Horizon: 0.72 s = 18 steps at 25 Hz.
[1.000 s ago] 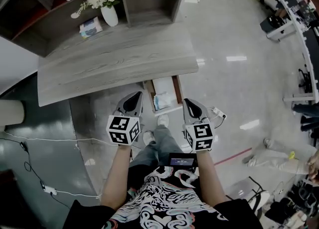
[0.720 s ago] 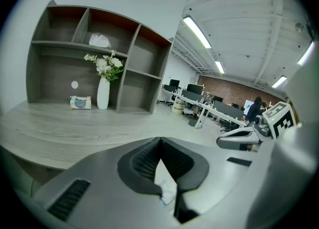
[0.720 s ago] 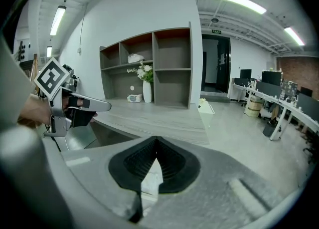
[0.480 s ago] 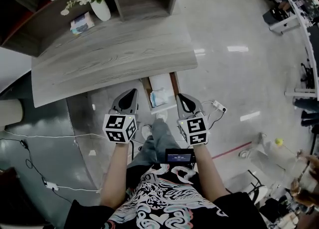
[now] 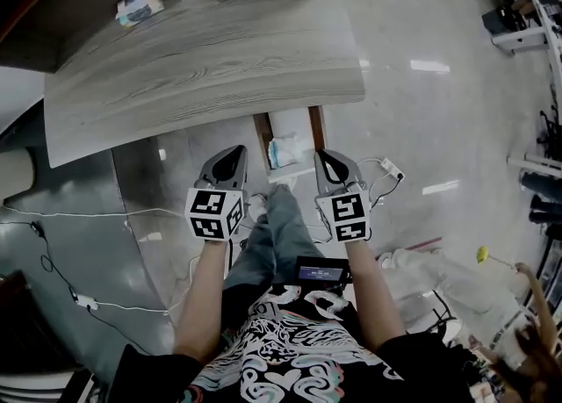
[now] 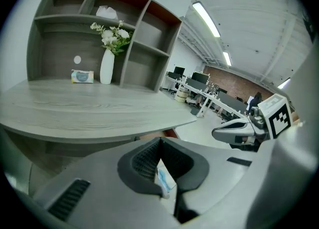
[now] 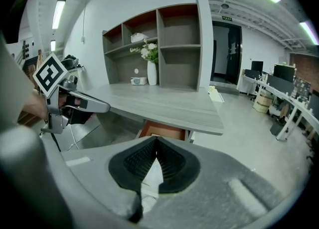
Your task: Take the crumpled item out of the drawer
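Crumpled item, pale with a bluish tint, lies inside the open drawer beneath the front edge of the grey wooden desk, with nothing touching it. Left gripper and right gripper hang level with each other just short of the drawer, one toward each side of it. Each claw has its jaws brought together at the tips, with nothing held between them.

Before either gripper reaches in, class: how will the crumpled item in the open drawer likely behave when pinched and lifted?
The crumpled item shows irregular soft folds, so it is probably floppy and will squash when pinched. It looks thin and pale, so likely light. Lying loose in the drawer, it may slide if pushed.
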Motion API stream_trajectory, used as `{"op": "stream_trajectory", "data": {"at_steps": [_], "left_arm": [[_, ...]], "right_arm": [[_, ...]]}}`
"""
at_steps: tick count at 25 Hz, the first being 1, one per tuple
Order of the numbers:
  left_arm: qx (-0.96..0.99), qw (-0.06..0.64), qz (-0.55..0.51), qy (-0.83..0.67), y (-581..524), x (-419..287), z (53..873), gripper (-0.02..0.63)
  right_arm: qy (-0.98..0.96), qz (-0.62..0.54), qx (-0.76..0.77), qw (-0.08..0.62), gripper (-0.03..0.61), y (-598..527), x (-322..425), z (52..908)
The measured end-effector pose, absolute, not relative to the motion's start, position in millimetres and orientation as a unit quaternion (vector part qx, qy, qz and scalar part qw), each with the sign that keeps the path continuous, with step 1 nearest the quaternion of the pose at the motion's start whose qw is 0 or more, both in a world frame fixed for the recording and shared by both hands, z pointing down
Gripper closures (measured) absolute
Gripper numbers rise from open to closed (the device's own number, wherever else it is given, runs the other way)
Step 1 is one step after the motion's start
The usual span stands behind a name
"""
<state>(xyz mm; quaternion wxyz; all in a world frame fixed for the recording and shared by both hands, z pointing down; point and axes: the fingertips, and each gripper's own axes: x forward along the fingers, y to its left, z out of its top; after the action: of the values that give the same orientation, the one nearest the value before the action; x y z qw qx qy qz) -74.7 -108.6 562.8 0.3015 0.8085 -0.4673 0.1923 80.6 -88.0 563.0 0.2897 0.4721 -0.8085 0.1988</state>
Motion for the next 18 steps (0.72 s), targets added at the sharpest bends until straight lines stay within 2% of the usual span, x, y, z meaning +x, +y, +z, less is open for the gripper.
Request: {"op": "stream_trajectory", "data": {"at_steps": [18], "left_arm": [[0.778, 0.350, 0.256, -0.455, -77.1, -70.2, 657.4, 0.614]], "right_arm": [[-0.815, 0.244, 0.371, 0.372, 0.565, -64.1, 54.0, 660.5]]}}
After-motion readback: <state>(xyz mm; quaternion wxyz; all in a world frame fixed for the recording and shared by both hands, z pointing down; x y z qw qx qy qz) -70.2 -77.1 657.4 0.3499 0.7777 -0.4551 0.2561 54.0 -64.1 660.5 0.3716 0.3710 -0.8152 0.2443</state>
